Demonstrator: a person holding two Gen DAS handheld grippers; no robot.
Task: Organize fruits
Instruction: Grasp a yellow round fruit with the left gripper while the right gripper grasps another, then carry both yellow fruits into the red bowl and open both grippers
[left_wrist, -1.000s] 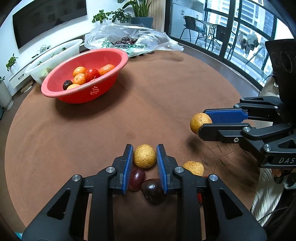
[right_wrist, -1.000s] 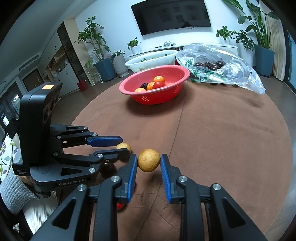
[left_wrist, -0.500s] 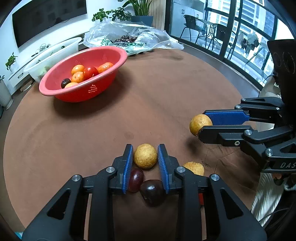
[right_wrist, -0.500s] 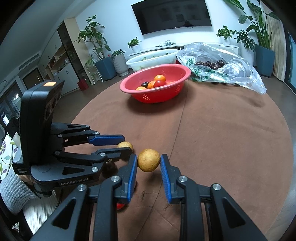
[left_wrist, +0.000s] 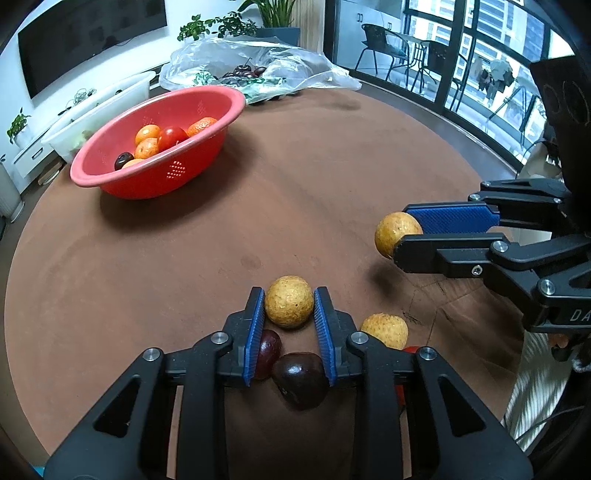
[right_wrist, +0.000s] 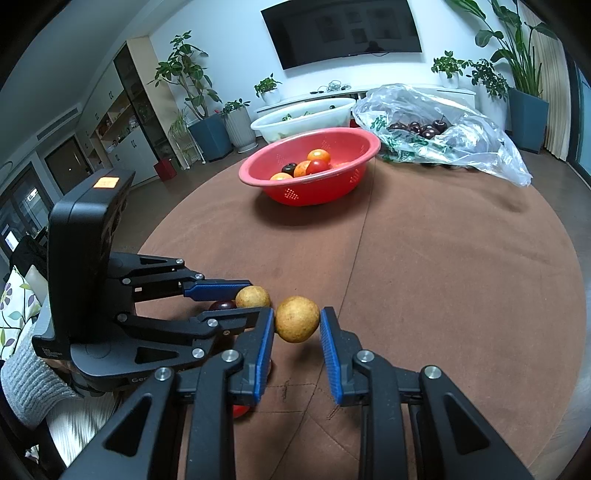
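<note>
L gripper (left_wrist: 289, 308) clamps a yellow fruit (left_wrist: 289, 302) near the table edge; R gripper (right_wrist: 297, 326) pinches another (right_wrist: 297, 319) w/ pads at mid-sides. Both look small, light, firm, round — likely roll; basin (left_wrist: 207, 96) well apart.

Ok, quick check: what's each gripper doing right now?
Left gripper: shut on a yellow-brown fruit.
Right gripper: shut on another yellow-brown fruit, held clear of the table.

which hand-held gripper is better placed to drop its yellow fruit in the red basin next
Right, marginally. The right hand-held gripper holds its yellow fruit clear above the table; the left hand-held gripper sits low among loose fruit. Red basin is far from both.
</note>
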